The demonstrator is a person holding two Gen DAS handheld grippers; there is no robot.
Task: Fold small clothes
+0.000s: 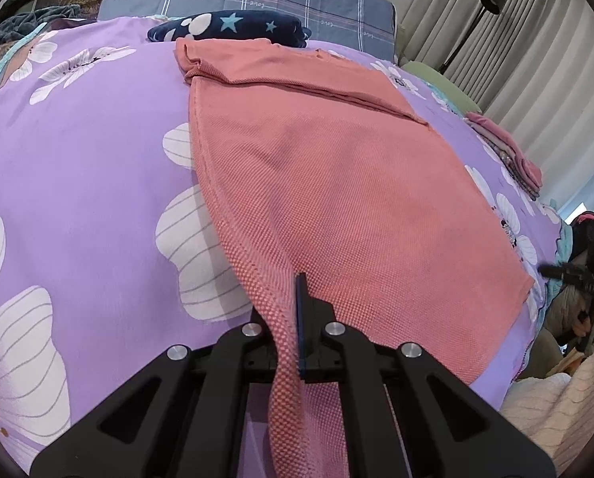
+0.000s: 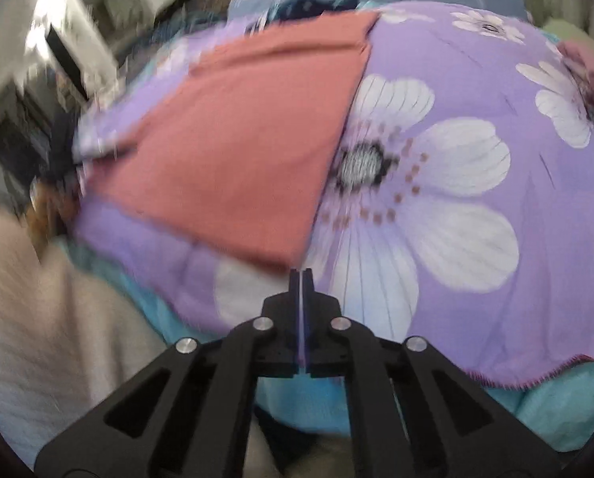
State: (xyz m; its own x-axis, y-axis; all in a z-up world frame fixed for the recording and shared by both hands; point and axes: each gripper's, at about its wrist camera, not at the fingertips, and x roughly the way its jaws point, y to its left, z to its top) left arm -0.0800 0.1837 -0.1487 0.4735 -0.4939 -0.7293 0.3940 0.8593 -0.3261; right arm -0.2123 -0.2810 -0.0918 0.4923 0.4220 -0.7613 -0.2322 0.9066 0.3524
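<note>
We see one salmon garment (image 1: 337, 183) spread on the purple floral bedspread (image 1: 86, 151), its left hem running from 11 down to 6 o'clock, with bare bedspread wide at 9 o'clock. Our left gripper (image 1: 299, 318) pinches the near hem. A stack of folded clothes (image 1: 508, 155) sits at 3 o'clock. The right wrist view is blurred; our right gripper (image 2: 301, 279) shows a thin slit between its fingers, gripping nothing, the garment's corner just beyond at 12 o'clock
</note>
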